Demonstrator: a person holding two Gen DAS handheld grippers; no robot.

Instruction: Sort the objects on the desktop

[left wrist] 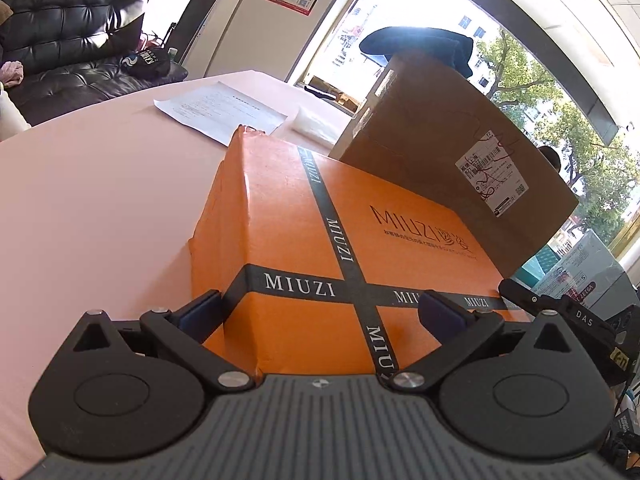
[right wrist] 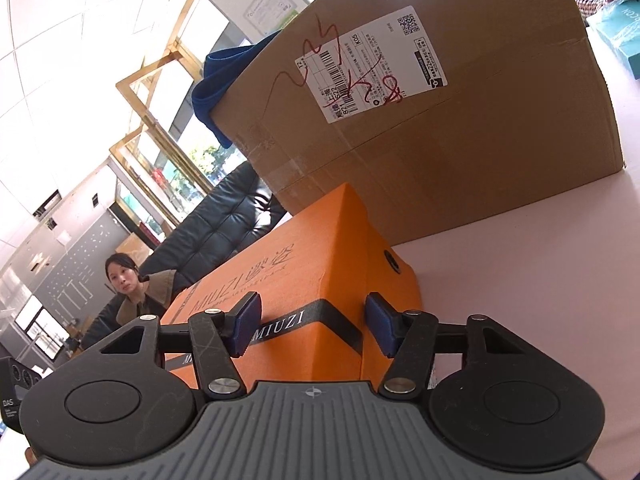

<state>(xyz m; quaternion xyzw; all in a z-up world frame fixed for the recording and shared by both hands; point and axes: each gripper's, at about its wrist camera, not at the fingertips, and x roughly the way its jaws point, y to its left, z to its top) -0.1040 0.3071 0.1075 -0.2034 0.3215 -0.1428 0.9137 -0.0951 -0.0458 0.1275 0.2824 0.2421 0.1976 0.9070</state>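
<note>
An orange MIUZI box [left wrist: 360, 232] with black ribbon bands lies on the pink table [left wrist: 100, 208], close against a large brown cardboard box [left wrist: 440, 128]. My left gripper [left wrist: 322, 312] is open wide and straddles the orange box's near corner, one pad beside its left face and one over its top. My right gripper [right wrist: 313, 326] is also open, its blue pads [right wrist: 246, 324] on either side of another corner edge of the orange box [right wrist: 304, 264]. Whether the pads press on the box I cannot tell. The right gripper's body [left wrist: 560, 312] shows at the box's far right.
The brown cardboard box [right wrist: 440, 128] carries a shipping label and a dark blue cloth [right wrist: 218, 80]. A paper sheet [left wrist: 220, 110] and a clear plastic bag [left wrist: 316, 124] lie farther back. Teal packages [left wrist: 576, 264] sit to the right. A black sofa [left wrist: 72, 40] and a seated person [right wrist: 132, 292] are beyond the table.
</note>
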